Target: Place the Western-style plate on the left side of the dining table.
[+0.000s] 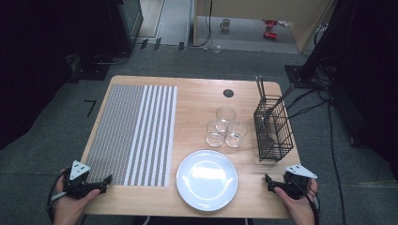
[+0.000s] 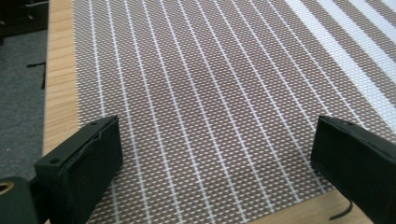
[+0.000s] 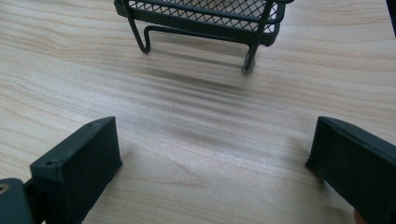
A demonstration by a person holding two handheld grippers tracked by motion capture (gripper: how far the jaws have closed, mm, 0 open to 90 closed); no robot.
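Two open grippers at the near table edge

Two grippers sit at the near edge, both spread wide, nothing between the jaws. Left gripper (image 1: 107, 180) lies at the near left corner of the placemat (image 1: 131, 133), jaws over the weave in the left gripper view (image 2: 210, 107). One placemat: woven brown-grey, thin white lines on its left part, broad white stripes on its right. Right gripper (image 1: 267, 180) rests on bare wood of the table (image 1: 197, 93), near the feet of the wire basket (image 1: 273, 129), seen up close in the right gripper view (image 3: 205, 14). One white round plate (image 1: 206, 179), bare, between the grippers. Farther back, three clear glasses (image 1: 226, 126), clustered, touching. One black mesh basket, right side, with utensils standing in it.
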